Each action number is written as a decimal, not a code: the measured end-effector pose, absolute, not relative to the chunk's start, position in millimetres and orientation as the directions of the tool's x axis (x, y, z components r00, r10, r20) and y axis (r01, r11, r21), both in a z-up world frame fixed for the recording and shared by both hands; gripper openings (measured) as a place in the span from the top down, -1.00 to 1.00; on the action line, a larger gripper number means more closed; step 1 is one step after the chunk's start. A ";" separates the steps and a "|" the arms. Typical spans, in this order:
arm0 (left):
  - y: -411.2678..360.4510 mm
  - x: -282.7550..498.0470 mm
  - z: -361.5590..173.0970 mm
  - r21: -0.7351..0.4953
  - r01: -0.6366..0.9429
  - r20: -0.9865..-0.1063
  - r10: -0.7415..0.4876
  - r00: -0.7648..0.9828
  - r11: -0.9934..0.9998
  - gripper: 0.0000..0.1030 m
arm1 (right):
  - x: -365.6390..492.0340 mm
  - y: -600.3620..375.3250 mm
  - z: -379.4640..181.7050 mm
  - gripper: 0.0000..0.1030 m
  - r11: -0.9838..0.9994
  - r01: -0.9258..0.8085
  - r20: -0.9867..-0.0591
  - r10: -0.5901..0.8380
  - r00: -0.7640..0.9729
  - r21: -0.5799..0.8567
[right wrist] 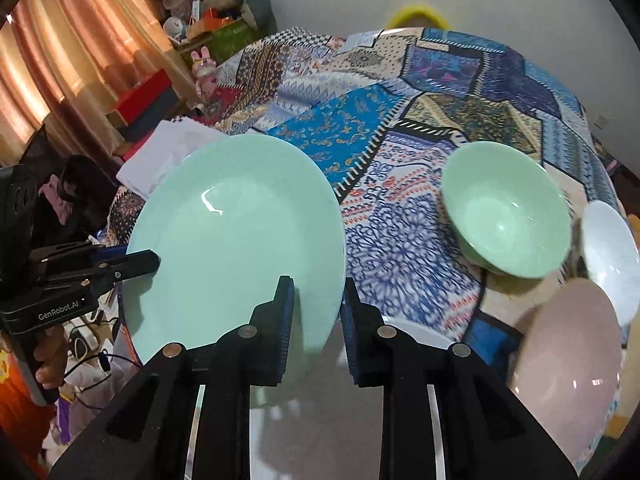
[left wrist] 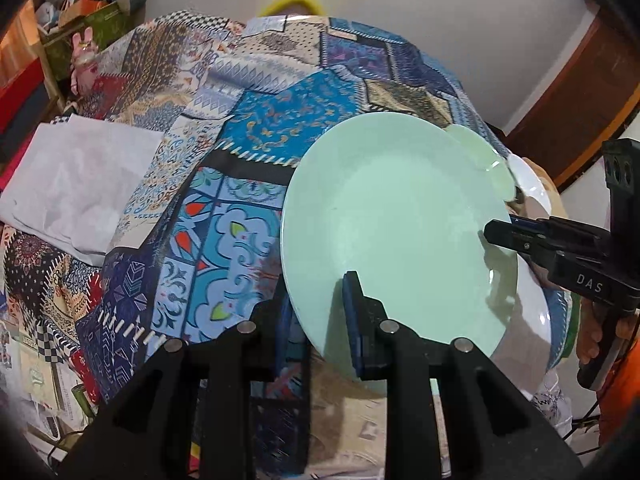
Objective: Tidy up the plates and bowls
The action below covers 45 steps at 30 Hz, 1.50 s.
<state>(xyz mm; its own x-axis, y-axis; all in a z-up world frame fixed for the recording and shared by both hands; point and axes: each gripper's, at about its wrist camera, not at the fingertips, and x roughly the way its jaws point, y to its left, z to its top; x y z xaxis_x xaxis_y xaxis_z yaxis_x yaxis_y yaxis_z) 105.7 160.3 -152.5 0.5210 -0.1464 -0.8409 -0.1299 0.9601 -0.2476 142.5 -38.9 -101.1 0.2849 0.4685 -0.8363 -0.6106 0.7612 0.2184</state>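
Mint-green glazed ceramic, the round flat plate (right wrist: 236, 240) is held tilted above the patchwork-covered bench (right wrist: 400, 216), its near rim clamped between the blue-padded fingers of the right tongs (right wrist: 314, 320). The opposite rim is pinched by the left tongs (left wrist: 316, 320), which are seen in the right wrist view as the black tool entering from the left edge (right wrist: 120, 266).

With a smooth, glossy plate gripped only at two thin edges, a slip is judged the main risk: if either hand pulls or twists out of step, the rim could be levered out of the pads and the plate dropped. A grey-white plate (right wrist: 320, 420) lies directly beneath, so a fall would likely chip both. Just beyond, a pale green bowl (right wrist: 506, 224), a pink bowl (right wrist: 568, 356) and a white bowl (right wrist: 612, 252) stand close together; a wide swing could strike them.

"GenRobot.AI" is read on the left tool's body in the right wrist view, and "DAS" on the right tool in the left wrist view. No other writing can be made out.
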 end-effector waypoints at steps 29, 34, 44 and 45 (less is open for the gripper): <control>45.6 92.8 -167.4 -0.241 0.021 -0.875 -0.227 0.427 0.970 0.50 | 88.6 -160.7 -117.2 0.59 0.835 -0.451 -0.820 0.478 0.314 0.314; 35.0 97.6 -179.3 -0.227 0.035 -0.890 -0.222 0.398 0.973 0.49 | 87.0 -170.8 -127.4 0.59 0.841 -0.425 -0.825 0.481 0.299 0.336; 21.6 101.7 -190.8 -0.143 0.043 -0.914 -0.148 0.379 0.989 0.48 | 83.8 -178.2 -138.9 0.59 0.836 -0.402 -0.818 0.501 0.281 0.374; 19.8 101.9 -190.6 -0.128 0.047 -0.914 -0.136 0.383 0.991 0.48 | 83.4 -178.9 -139.5 0.59 0.837 -0.403 -0.819 0.499 0.282 0.371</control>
